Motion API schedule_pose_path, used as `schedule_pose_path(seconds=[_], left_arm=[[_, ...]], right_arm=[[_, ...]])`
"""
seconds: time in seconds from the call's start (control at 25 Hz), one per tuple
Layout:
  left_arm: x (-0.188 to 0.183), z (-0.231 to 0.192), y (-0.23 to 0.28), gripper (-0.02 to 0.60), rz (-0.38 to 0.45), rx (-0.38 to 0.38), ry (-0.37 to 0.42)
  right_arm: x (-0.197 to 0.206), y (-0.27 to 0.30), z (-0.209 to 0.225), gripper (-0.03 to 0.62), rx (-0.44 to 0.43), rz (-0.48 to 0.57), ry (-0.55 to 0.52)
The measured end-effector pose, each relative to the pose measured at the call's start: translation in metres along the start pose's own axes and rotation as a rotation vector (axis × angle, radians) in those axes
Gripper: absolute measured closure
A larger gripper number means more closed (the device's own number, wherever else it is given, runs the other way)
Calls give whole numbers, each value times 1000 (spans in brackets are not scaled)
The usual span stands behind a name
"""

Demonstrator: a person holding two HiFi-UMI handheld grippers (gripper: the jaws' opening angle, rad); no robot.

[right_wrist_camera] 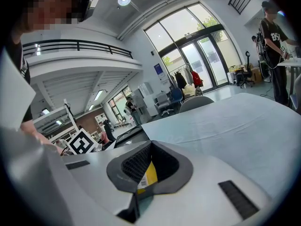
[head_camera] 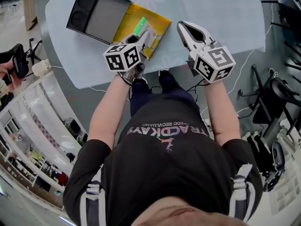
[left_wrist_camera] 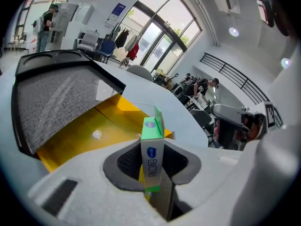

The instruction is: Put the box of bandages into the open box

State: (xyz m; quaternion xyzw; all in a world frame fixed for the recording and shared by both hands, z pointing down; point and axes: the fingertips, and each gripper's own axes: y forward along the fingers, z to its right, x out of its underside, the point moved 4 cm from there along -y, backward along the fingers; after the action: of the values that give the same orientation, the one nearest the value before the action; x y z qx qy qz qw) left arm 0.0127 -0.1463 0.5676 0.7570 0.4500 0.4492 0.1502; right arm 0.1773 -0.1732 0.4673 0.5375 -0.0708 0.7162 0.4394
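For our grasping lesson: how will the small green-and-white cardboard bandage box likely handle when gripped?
The green-and-white cardboard bandage box is probably light: the left gripper alone holds it upright. Its thin card may dent if squeezed hard. Tall and slim, it could tip when set down on end.

- Bright, even daylight comes from tall windows (right_wrist_camera: 197, 51) and a ceiling lamp (right_wrist_camera: 124, 0); shadows are faint.
- Both gripper views bulge and turn black at the corners.
- A small glare spot marks the open box (left_wrist_camera: 80, 142).
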Motion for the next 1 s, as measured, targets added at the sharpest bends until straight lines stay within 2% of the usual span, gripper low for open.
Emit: schedule_pose_path(seconds=[0.16, 0.4, 0.6, 1.0], left_arm=[[-1, -5, 1, 474, -16, -32, 45], [-1, -7, 3, 437, -32, -98, 164], [7, -5, 8, 374, -52, -161, 225], [5, -15, 2, 282, -51, -283, 268]], right_arm=[[0, 2, 0, 583, 0, -1, 1], [1, 2, -1, 583, -3, -7, 3], [4, -4, 4, 582, -3, -8, 10], [5, -5, 5, 582, -2, -5, 29]])
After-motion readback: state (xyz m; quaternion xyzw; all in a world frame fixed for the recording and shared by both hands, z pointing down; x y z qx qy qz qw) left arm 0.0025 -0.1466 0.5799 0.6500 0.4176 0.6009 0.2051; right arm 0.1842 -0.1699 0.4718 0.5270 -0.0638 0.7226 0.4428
